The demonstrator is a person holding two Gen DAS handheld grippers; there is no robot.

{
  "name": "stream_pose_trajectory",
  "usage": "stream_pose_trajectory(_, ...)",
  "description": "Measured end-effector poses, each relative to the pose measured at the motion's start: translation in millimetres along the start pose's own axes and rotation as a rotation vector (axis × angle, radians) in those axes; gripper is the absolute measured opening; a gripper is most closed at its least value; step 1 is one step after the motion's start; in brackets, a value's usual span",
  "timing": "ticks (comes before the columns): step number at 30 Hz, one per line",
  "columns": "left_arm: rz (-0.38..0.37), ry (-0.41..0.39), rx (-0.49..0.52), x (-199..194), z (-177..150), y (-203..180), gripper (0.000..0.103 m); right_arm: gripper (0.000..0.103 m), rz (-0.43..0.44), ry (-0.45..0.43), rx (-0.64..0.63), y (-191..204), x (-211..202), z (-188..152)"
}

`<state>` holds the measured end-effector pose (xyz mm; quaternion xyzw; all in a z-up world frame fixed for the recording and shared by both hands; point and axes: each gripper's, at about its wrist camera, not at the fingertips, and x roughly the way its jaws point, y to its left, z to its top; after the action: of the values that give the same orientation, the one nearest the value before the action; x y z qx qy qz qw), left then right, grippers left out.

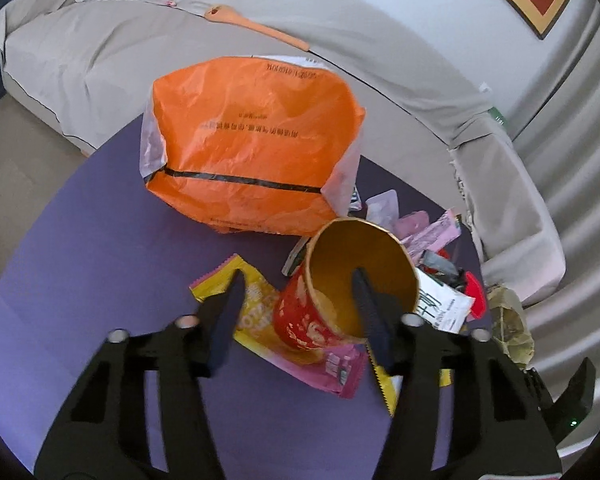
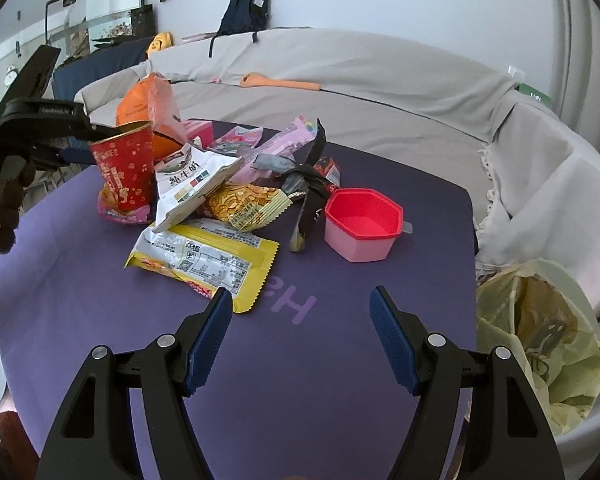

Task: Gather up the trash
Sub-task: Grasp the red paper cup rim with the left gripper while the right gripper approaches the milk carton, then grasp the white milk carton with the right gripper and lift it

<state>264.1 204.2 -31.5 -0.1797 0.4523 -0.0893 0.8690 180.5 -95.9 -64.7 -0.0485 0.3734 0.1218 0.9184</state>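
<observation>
A red paper cup [image 1: 304, 320] [image 2: 124, 172] with a gold inside stands tilted on wrappers on the purple table [image 2: 340, 360]. My left gripper [image 1: 299, 276] [image 2: 96, 144] straddles its near wall, with one finger inside the cup. The other finger [image 1: 230, 304] is outside, with a gap to the wall, so the gripper is open. My right gripper [image 2: 300, 292] hangs open over bare table, nothing between its fingers. Around the cup lie a yellow wrapper [image 2: 204, 256], a white milk pouch [image 2: 192, 184], a golden noodle pack [image 2: 248, 204], and several pink and dark wrappers.
A big orange bag [image 1: 252, 140] [image 2: 148, 100] stands behind the cup. A pink tub with a red rim [image 2: 364, 220] sits at the right of the pile. A pale yellow plastic bag [image 2: 540, 340] gapes off the table's right edge. A grey covered sofa [image 2: 380, 80] curves behind.
</observation>
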Motion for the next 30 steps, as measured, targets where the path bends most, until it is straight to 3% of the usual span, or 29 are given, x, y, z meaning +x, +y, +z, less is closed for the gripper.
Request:
stream_pose_trajectory(5,-0.030,-0.008,-0.005,-1.0,-8.8,1.2,0.016,0.067,0.003,0.002,-0.024,5.9,1.6,1.0)
stream_pose_trajectory(8,-0.044,-0.041,0.022,-12.8,-18.2,0.6,0.007,0.067,0.009,-0.001,-0.041,11.0,1.3,3.9)
stream_pose_trajectory(14,-0.033,-0.094,0.073,-39.4,-28.5,-0.1,0.004,0.067,0.054,-0.050,-0.114,29.9,1.6,41.0)
stream_pose_trajectory(19,-0.007,-0.128,0.062,-54.9,-32.6,7.1,0.004,0.067,0.091,-0.074,-0.290,69.0,19.0,85.0)
stream_pose_trajectory(25,0.017,-0.173,0.051,-73.4,-31.0,24.3,0.004,0.067,0.122,0.016,-0.402,102.2,66.1,112.9)
stream_pose_trajectory(30,0.013,-0.175,0.027,-78.2,-32.9,37.5,0.004,0.067,0.134,0.089,-0.391,111.4,93.2,122.4)
